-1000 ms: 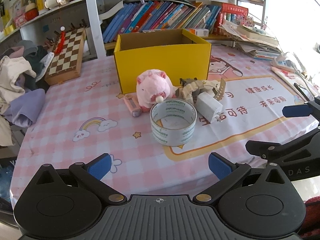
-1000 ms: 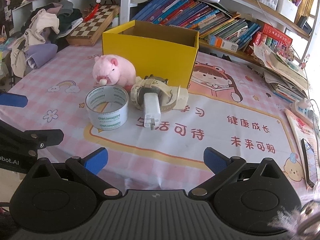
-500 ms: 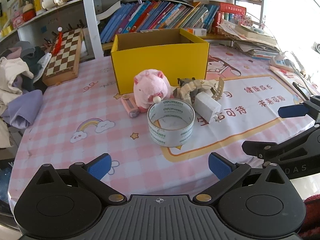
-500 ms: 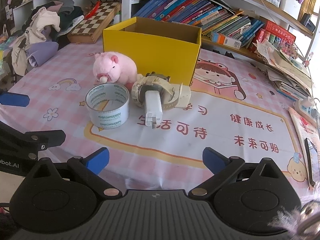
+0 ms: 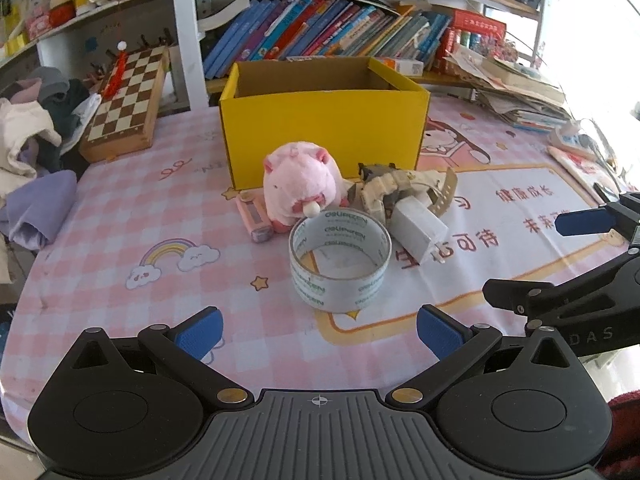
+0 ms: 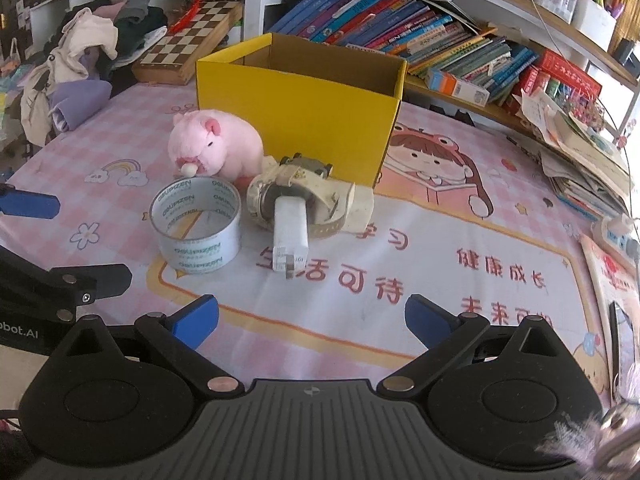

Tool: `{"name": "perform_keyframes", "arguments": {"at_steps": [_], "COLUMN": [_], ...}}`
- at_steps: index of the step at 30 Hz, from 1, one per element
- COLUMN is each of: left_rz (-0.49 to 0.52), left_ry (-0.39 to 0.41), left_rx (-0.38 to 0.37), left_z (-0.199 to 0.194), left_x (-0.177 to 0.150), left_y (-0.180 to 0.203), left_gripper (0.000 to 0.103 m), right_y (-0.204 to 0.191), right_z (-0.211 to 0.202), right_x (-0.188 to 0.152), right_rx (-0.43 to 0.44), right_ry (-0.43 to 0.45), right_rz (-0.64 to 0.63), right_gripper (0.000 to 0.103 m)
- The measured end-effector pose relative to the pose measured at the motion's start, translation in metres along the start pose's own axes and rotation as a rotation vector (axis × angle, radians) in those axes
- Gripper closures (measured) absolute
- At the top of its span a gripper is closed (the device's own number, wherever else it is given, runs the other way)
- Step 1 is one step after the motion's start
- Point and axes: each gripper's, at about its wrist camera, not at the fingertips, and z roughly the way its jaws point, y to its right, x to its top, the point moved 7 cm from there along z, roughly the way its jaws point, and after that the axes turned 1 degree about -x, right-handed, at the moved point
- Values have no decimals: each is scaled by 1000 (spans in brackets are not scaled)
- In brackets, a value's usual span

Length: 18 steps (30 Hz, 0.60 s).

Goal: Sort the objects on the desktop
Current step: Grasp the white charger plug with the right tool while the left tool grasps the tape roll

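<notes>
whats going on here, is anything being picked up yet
Nothing is held yet. A person holds the left gripper and the right gripper, both open and empty, low over the table. Ahead sit a tape roll, a pink plush pig, a white charger leaning on a beige watch, and a small pink item. Behind them stands an open yellow box.

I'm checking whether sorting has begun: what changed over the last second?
Only the grippers moved. The left gripper drew back slightly from the tape roll; the right gripper eased a little toward the white charger. Both are open and empty. The pink plush and yellow box stayed put.
</notes>
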Motion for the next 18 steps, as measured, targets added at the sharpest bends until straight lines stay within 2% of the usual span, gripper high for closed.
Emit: {"name": "perform_keyframes", "arguments": {"at_steps": [9, 15, 18], "left_rz": [-26, -62, -70], "left_ry": [9, -1, -14], "left_rx": [11, 30, 38], "left_z": [11, 20, 26], "left_x": [11, 15, 16], "left_y": [-1, -7, -9], "left_gripper": [0, 0, 0], "right_y": [9, 8, 6], "right_z": [15, 31, 39], "right_x": [15, 25, 29], "right_rx": [21, 61, 87], "right_ry": [1, -16, -27], "right_rz": [-18, -50, -63], "right_gripper": [3, 20, 22]}}
